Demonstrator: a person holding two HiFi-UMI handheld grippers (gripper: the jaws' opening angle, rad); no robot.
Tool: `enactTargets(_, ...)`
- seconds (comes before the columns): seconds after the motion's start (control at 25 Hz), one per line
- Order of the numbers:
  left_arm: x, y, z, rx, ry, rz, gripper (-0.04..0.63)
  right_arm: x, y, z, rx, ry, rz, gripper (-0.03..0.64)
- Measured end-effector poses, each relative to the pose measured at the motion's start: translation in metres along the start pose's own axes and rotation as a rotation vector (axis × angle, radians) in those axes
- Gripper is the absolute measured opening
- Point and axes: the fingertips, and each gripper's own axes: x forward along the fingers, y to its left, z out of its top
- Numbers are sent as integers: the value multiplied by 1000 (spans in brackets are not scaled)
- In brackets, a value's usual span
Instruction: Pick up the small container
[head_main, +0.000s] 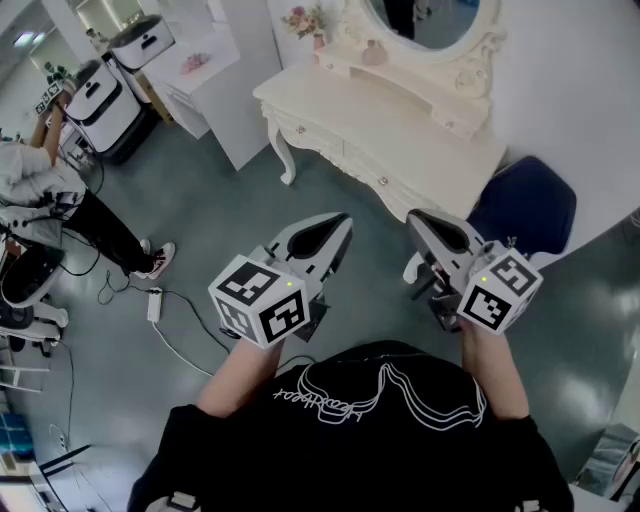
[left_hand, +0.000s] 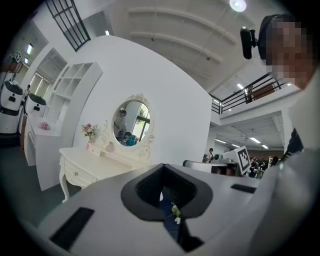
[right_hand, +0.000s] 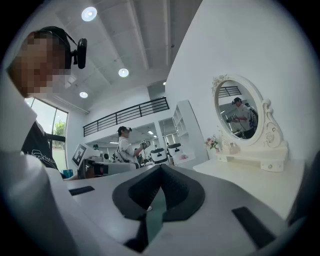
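While the person is standing on the open floor with both tools carried at waist height, the left gripper is showing its jaws pressed fully together with nothing between them. The right gripper is showing the same in its own view: jaws meeting, only floor seen past them, no load. Tips are angling inward, left one pointing up-right, right one up-left, so neither is aiming at the target. Just beyond the right gripper a blue chair is sitting beside the right end of the cream dressing table, which is lying well apart from both tools. Farther on, along the table's back edge, a raised shelf is running under the oval mirror. A small pinkish container is standing on that shelf below the mirror's left side, with a bunch of flowers off to its left. That is reading as the task's thing, though it is too small to tell its shape or long axis. It is lying ahead and far, roughly between the two tool lines, so neither hand is looking clearly nearer. Judging: approach not begun; next move is calling for walking in, opening one pair of jaws and reaching across the tabletop.
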Motion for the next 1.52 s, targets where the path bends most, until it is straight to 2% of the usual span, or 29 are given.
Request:
enactTargets(0.44, -14, 15, 3, 10, -5, -5, 5, 17, 13, -5, -12, 1, -9, 3)
enactTargets(0.8, -9, 25, 3, 11, 1, -16, 5, 24, 10, -7, 20, -12, 11, 3)
enactTargets(1.2, 19, 58, 2, 13, -1, -6, 5, 49, -27, -3, 22, -29, 25, 3)
enactTargets(1.52, 67, 102, 8, 9, 18, -10, 6, 87, -86, 5, 36, -20, 16, 3)
